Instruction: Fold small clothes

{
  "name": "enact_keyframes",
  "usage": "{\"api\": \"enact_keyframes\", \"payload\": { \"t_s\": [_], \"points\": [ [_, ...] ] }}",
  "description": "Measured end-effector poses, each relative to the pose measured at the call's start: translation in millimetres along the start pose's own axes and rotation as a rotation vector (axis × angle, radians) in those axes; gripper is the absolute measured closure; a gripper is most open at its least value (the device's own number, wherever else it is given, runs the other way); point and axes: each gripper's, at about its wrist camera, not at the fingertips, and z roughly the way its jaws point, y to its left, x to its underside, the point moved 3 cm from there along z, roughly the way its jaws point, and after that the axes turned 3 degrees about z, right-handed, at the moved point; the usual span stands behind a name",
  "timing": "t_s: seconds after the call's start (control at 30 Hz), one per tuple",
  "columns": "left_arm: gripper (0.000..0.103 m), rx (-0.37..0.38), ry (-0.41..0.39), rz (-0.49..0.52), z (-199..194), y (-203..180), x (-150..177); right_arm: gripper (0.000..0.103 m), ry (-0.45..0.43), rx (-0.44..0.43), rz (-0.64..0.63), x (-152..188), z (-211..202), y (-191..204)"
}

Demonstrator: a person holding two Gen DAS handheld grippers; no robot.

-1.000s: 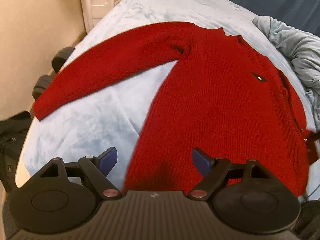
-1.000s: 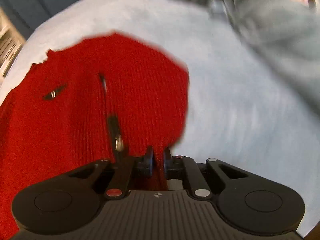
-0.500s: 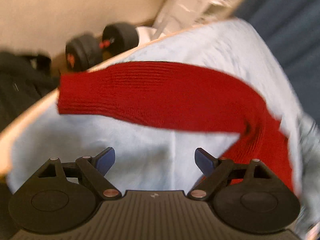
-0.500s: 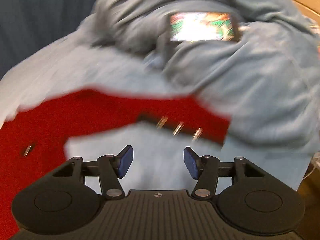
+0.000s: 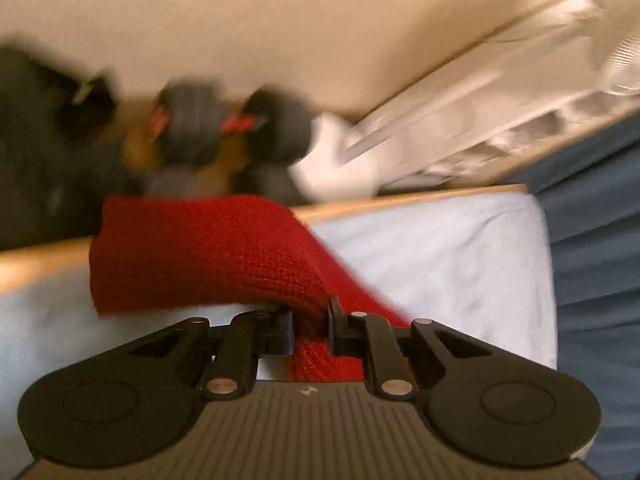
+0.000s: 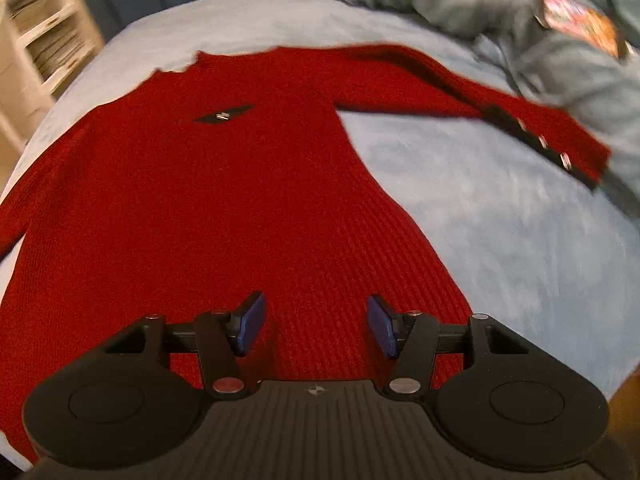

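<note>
Pale blue bedding (image 6: pixel 460 208) carries a soft, floppy red sweater (image 6: pixel 224 184); left gripper (image 5: pixel 310 322) pinches its sleeve, right gripper (image 6: pixel 316 326) hangs spread apart.

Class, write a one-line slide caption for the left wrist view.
Left claw shut on the red sweater's sleeve near the bed's edge, dumbbells blurred behind.

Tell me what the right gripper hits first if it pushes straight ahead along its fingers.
Most likely the red sweater: the open right gripper points over its body, spread on the blue bedspread. Height above it is unclear.
</note>
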Motion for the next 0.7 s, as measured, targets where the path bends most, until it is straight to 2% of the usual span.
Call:
{"api": "enact_keyframes", "payload": {
  "t_s": [0.1, 0.17, 0.23, 0.3, 0.33, 0.37, 0.4, 0.43, 0.47, 0.5, 0.57, 0.6, 0.67, 0.7],
  "points": [
    [0.087, 0.094, -0.071, 0.165, -24.2, -93.6, -8.7, 0.045, -0.044, -0.015, -0.044, -4.0, -8.6, 3.1],
    [0.087, 0.197, -0.092, 0.280, -41.5, -167.2, 12.8, 0.045, -0.060, -0.026, -0.048, -6.5, -10.1, 0.6],
    [0.087, 0.308, -0.089, 0.417, -58.1, -240.2, 56.7, 0.045, -0.063, -0.037, -0.042, -7.3, -10.3, -4.1],
    [0.087, 0.424, -0.046, 0.554, -70.5, -300.1, 121.7, 0.045, -0.062, -0.040, -0.033, -7.3, -10.1, -9.7],
    [0.084, 0.480, -0.005, 0.628, -73.6, -322.3, 160.2, 0.045, -0.061, -0.040, -0.031, -5.8, -10.1, -10.4],
    [0.069, 0.526, 0.036, 0.702, -73.3, -337.5, 200.4, 0.045, -0.061, -0.034, -0.027, -5.0, -9.4, -13.4],
    [0.053, 0.546, 0.090, 0.774, -68.3, -345.6, 240.7, 0.045, -0.059, -0.024, -0.025, -3.6, -7.4, -15.1],
    [0.010, 0.528, 0.173, 0.857, -59.1, -347.2, 282.7, 0.045, -0.056, -0.014, -0.027, -2.5, -5.2, -18.5],
    [0.002, 0.477, 0.240, 0.941, -48.0, -342.7, 316.5, 0.045, -0.053, -0.002, -0.027, -2.0, -3.9, -22.1],
    [0.002, 0.432, 0.258, 1.023, -39.2, -332.2, 342.9, 0.045, -0.048, 0.008, -0.026, -2.1, -2.5, -26.3],
    [0.002, 0.358, 0.264, 1.144, -24.2, -304.4, 367.4, 0.045, -0.041, 0.016, -0.008, -3.9, -1.7, -36.7],
    [0.002, 0.323, 0.273, 1.153, -17.0, -289.1, 365.2, 0.045, -0.042, 0.017, 0.006, -4.8, -2.3, -43.1],
    [0.001, 0.277, 0.294, 1.091, -4.5, -258.3, 339.2, 0.045, -0.050, 0.026, 0.019, -6.7, -2.9, -56.1],
    [0.001, 0.252, 0.278, 1.051, -1.9, -243.1, 322.0, 0.045, -0.054, 0.036, 0.021, -7.0, -2.5, -60.5]
  ]
}}
